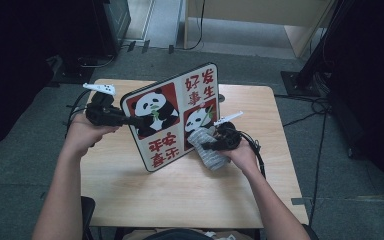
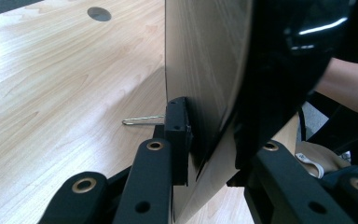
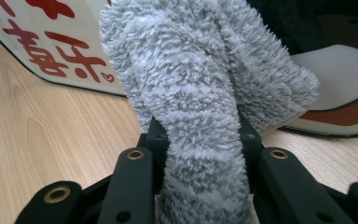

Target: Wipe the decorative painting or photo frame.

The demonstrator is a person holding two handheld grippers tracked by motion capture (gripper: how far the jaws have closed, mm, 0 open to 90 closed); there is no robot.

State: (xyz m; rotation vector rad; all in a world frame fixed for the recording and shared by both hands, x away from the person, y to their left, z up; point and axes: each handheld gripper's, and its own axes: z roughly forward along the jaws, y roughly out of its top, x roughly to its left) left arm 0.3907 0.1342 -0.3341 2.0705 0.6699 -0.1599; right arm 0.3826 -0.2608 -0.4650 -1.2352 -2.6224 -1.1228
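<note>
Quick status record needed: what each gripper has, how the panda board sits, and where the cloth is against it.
left gripper: shut on the panda board's left edge
right gripper: shut on grey fluffy cloth
panda board: tilted, lower edge on the table
cloth position: at the board's lower right face
contact: cannot tell whether it touches

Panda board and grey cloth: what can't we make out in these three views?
- Panda board: high view hides its back; left gripper view has its printed face in dark glare.
- Grey cloth: right gripper view cuts off its top and bottom; in the high view the right gripper covers part.
- Metal rod behind the board: its far end is hidden.
</note>
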